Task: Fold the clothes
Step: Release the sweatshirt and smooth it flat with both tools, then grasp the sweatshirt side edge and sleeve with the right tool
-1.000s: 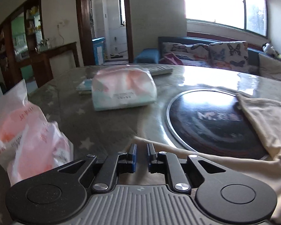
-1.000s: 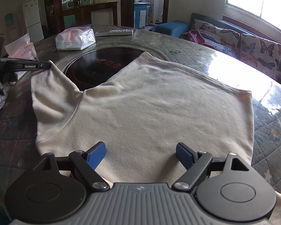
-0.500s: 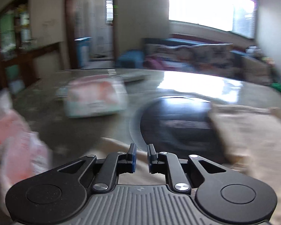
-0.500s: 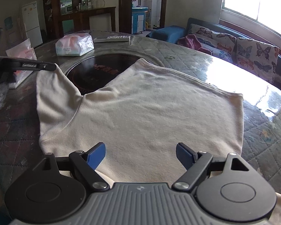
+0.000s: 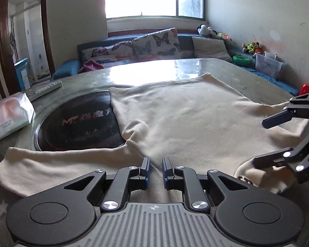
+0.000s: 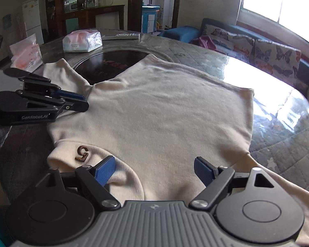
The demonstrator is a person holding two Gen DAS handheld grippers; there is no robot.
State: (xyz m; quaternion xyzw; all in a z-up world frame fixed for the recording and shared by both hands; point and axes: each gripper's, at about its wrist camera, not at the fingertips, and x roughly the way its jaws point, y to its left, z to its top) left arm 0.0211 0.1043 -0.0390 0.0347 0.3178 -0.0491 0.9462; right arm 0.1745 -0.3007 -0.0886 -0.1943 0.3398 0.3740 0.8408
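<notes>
A cream long-sleeved top [image 6: 164, 111] lies spread flat on the round table, neck end nearest me, with a brown "G" mark [image 6: 82, 153] on its collar. It also shows in the left wrist view [image 5: 181, 123], one sleeve [image 5: 51, 164] stretched out to the left. My left gripper [image 5: 155, 169] hovers low over the shoulder where that sleeve begins, its jaws nearly together with nothing between them; it also shows in the right wrist view [image 6: 80, 100]. My right gripper [image 6: 154, 169] is wide open over the collar; it also shows in the left wrist view [image 5: 263, 142].
A black round hotplate [image 5: 78, 127] is set in the table's middle, partly under the top. A tissue pack [image 6: 82, 41] and a remote [image 6: 123, 36] lie at the far side; a pink bag [image 6: 26, 53] lies at the left. A sofa [image 5: 144, 45] runs under the window.
My left gripper has swung right, from the sleeve end to over the shoulder; the view turned from the tissue pack to the whole top. My right gripper has drawn back toward the collar, still open.
</notes>
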